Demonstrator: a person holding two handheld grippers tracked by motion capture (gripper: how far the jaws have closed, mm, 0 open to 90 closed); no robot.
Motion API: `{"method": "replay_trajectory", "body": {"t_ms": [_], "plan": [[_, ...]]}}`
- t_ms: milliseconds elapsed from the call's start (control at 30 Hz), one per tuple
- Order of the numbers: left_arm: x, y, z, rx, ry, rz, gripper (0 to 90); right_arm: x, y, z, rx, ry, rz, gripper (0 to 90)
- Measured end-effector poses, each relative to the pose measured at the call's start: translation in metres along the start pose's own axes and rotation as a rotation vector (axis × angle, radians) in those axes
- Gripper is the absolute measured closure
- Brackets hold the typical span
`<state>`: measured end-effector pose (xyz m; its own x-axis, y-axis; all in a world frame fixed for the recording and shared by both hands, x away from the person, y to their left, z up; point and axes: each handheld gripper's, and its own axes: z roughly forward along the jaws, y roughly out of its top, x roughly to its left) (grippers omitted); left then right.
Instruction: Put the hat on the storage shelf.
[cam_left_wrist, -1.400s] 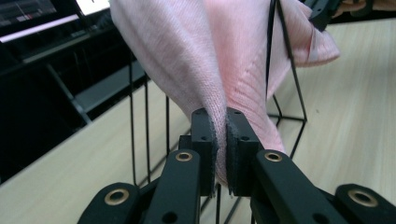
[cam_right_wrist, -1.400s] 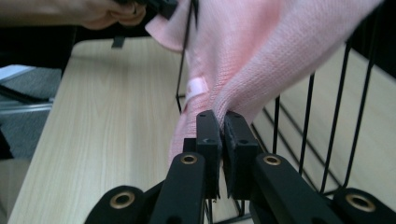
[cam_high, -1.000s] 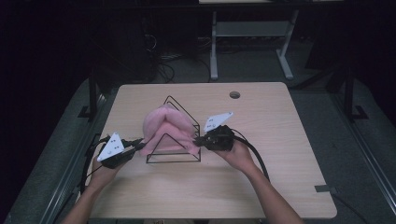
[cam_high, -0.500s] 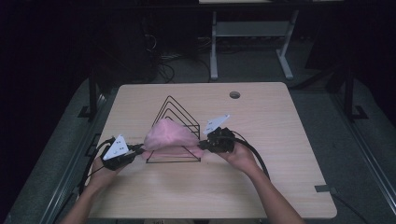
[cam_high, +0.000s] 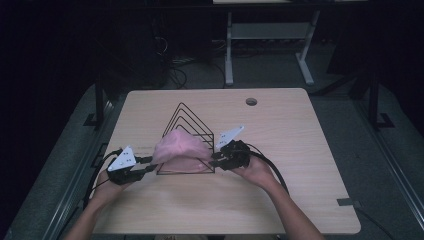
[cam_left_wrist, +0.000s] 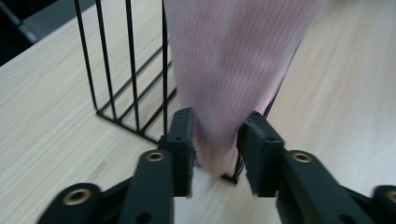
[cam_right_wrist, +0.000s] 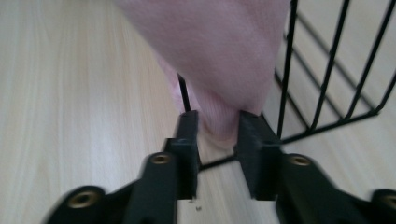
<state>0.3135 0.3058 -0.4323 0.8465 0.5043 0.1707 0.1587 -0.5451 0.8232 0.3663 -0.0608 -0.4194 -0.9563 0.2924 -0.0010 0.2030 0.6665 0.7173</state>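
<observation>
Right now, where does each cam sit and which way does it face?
High view: above the person's side, looking forward and down on the table; both forearms, left gripper, right gripper.
Left gripper view: rides the left gripper, looking along its jaws shut on the pink cloth.
Right gripper view: rides the right gripper, jaws shut on the cloth.
Shared: cloth, black wire rack.

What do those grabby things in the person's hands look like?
Each tool, left and right, is black with two blocky jaws on arms with brass-coloured rivets. A pale three-cornered plate with small dark marks sits on top, and a black cable trails back. The forearms show no sleeves.
</observation>
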Motion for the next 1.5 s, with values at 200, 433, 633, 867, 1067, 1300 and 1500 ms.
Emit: {"method": "replay_trajectory", "body": {"t_ms": [200, 433, 633, 867, 1067, 1300, 1500], "plan": [[-0.005, 0.022, -0.013, -0.081, -0.017, 0.014, 47.5, 0.008, 0.020, -0.021, -0.135, -0.023, -0.026, 51.7], [-0.012, 0.051, -0.015, -0.112, -0.038, 0.112, 66.7, 0.015, 0.039, -0.036, -0.216, -0.029, -0.114, 63.9], [-0.005, 0.057, -0.025, -0.161, -0.071, 0.085, 82.2, 0.018, 0.041, -0.048, -0.237, 0.052, -0.123, 83.4], [0.020, 0.061, -0.034, -0.200, -0.097, -0.054, 83.7, 0.008, 0.039, -0.053, -0.221, 0.076, -0.076, 84.1], [0.023, 0.050, -0.022, -0.111, -0.150, -0.092, 84.4, 0.001, 0.031, -0.034, -0.103, 0.094, -0.049, 84.3], [0.006, 0.061, -0.019, -0.130, -0.121, -0.007, 49.0, 0.017, 0.045, -0.039, -0.184, -0.002, -0.120, 45.5], [0.000, 0.079, -0.019, -0.145, -0.118, 0.061, 54.3, 0.022, 0.063, -0.041, -0.232, 0.008, -0.164, 47.2]]}}
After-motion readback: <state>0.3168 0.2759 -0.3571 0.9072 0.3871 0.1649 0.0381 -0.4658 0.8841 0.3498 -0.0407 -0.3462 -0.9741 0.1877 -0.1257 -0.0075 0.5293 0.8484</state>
